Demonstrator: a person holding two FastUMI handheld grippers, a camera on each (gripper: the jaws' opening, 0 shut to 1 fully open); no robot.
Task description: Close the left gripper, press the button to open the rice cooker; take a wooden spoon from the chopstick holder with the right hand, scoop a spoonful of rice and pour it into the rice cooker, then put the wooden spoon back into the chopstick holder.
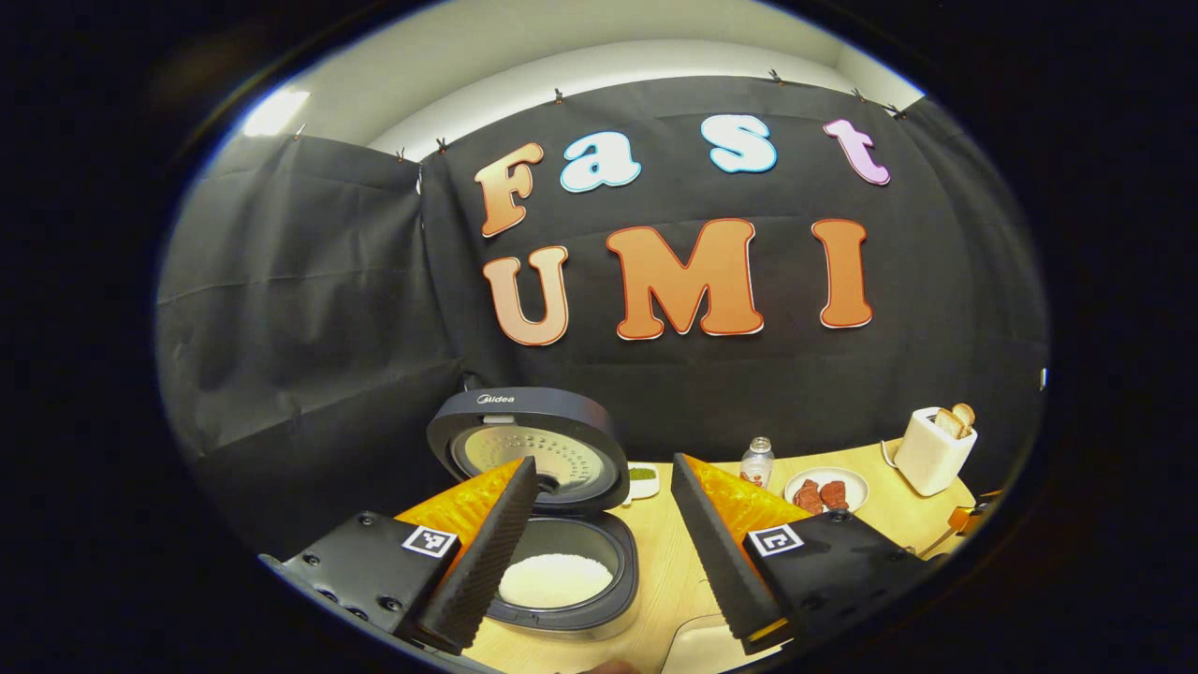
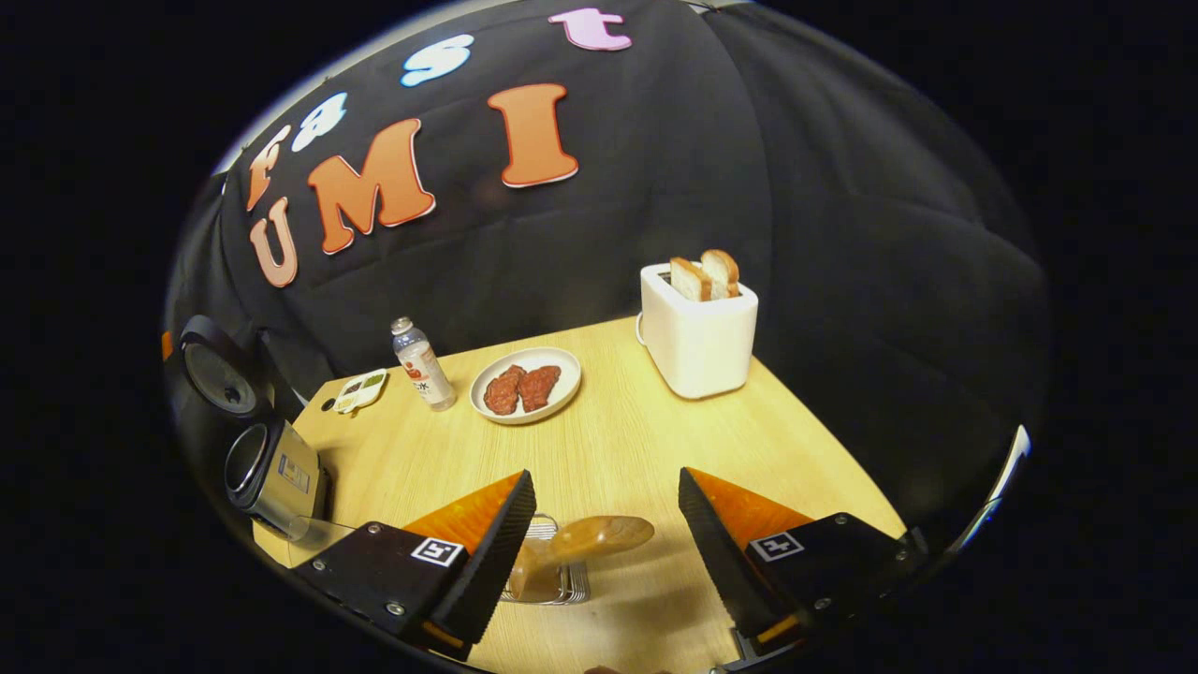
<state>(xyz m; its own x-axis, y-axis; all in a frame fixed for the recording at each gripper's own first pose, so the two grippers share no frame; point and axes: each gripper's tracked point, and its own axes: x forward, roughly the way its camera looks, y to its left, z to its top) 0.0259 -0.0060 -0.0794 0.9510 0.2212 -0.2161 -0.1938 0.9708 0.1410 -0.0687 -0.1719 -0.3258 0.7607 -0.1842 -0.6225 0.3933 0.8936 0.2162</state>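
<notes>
The rice cooker [image 1: 562,562] stands open with its lid [image 1: 529,440] tipped back, and white rice [image 1: 557,578] lies in its pot. My left gripper [image 1: 604,463] hangs open above and just right of the pot, nothing between its fingers. The cooker [image 2: 271,477] is at the far left in the right gripper view. The wooden spoon [image 2: 585,538] stands in the wire chopstick holder [image 2: 552,580], bowl end up. My right gripper [image 2: 604,477] is open just above the spoon, with its fingers apart on either side and not touching it.
On the wooden table [image 2: 636,440] stand a white toaster [image 2: 697,337] with two bread slices, a plate of meat [image 2: 524,384], a small bottle [image 2: 423,365] and a little sauce dish [image 2: 360,391]. A pale rounded object [image 1: 702,646] lies at the near table edge.
</notes>
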